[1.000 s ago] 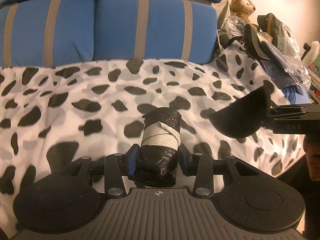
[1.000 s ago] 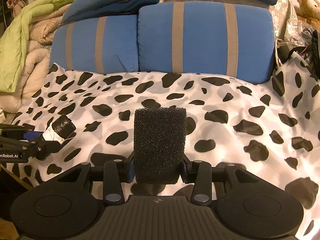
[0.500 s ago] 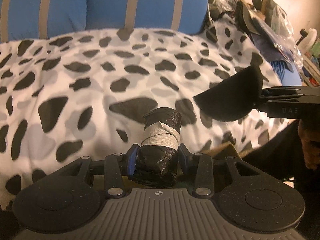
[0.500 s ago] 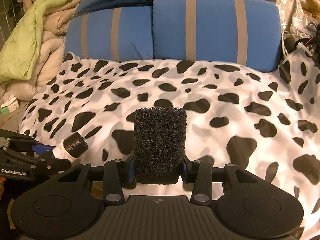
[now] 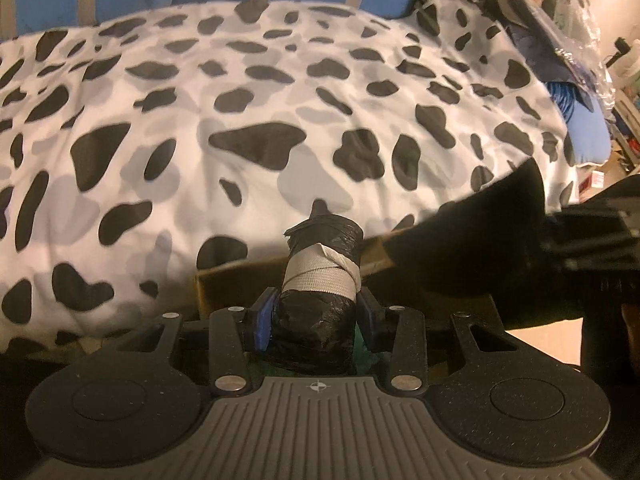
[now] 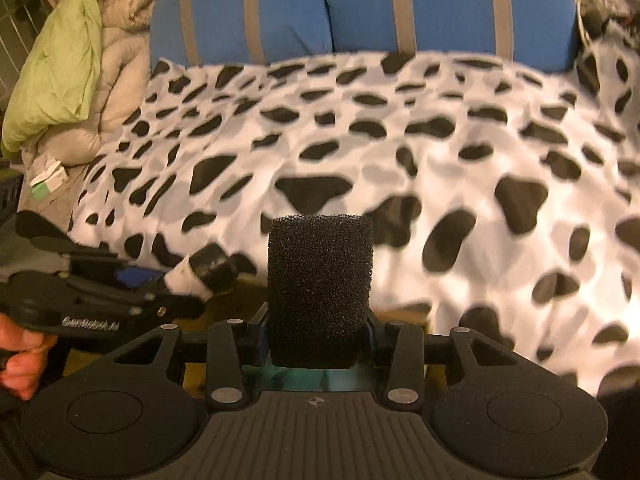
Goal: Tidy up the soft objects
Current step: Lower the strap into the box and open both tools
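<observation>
My left gripper [image 5: 316,316] is shut on a black plastic-wrapped roll with a white band [image 5: 322,280]. It hangs over a cardboard box [image 5: 236,280] at the near edge of the cow-print blanket [image 5: 240,120]. My right gripper [image 6: 318,336] is shut on a black foam sponge [image 6: 320,284], also above the box edge [image 6: 404,314]. The sponge shows at the right of the left wrist view [image 5: 472,248]. The roll and left gripper show at the left of the right wrist view [image 6: 200,270]. Something green [image 6: 312,378] lies below the right gripper.
Blue striped pillows [image 6: 360,12] line the back of the bed. A green and beige duvet [image 6: 68,64] is piled at the left. Bags and clutter [image 5: 552,20] sit at the bed's right side.
Both grippers have pulled back from over the blanket toward its near edge, still holding their objects. The cardboard box has come into view beneath them.
</observation>
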A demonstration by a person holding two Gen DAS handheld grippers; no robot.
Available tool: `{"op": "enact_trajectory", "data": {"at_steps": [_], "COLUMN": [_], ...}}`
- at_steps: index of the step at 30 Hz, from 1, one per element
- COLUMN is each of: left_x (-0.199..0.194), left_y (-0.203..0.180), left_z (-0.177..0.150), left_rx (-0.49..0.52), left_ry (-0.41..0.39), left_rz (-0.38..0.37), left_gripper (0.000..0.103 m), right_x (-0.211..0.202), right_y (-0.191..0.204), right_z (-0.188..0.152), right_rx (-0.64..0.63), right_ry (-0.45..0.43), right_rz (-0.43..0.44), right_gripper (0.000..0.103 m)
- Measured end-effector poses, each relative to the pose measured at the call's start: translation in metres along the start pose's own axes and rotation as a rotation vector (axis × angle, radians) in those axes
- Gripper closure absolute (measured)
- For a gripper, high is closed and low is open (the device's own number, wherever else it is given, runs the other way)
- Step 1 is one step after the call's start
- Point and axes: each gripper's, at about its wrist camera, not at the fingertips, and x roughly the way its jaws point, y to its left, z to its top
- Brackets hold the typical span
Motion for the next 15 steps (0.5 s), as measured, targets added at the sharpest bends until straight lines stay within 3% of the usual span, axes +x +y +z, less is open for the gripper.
{"op": "enact_trajectory", "data": {"at_steps": [7, 8, 9, 11, 12, 13, 14, 15], "left_x": [0.003, 0.004, 0.006, 0.009, 0.01, 0.011, 0.011, 0.01], "left_y": [0.003, 0.005, 0.006, 0.01, 0.011, 0.011, 0.011, 0.011], "left_z": [-0.006, -0.006, -0.007, -0.008, -0.008, -0.008, -0.009, -0.009], "left_rx": [-0.058, -0.072, -0.084, -0.107, -0.112, -0.115, -0.117, -0.12], "left_ry": [0.05, 0.06, 0.071, 0.094, 0.1, 0.105, 0.105, 0.103], "left_rz": [0.037, 0.041, 0.045, 0.057, 0.064, 0.071, 0.079, 0.084], "left_gripper": [0.061, 0.061, 0.061, 0.053, 0.048, 0.035, 0.029, 0.028], "right_x": [0.014, 0.018, 0.02, 0.02, 0.019, 0.019, 0.02, 0.021], "right_y": [0.005, 0.006, 0.006, 0.008, 0.007, 0.006, 0.005, 0.004], "right_z": [-0.01, -0.01, -0.011, -0.011, -0.01, -0.01, -0.01, -0.01], "right_rx": [0.018, 0.015, 0.011, 0.001, 0.002, 0.008, 0.015, 0.021], "right_ry": [0.134, 0.155, 0.164, 0.158, 0.153, 0.155, 0.16, 0.169], "right_rz": [-0.03, -0.036, -0.051, -0.08, -0.079, -0.076, -0.08, -0.089], "right_gripper": [0.057, 0.048, 0.026, 0.004, 0.003, 0.003, 0.0, 0.0]}}
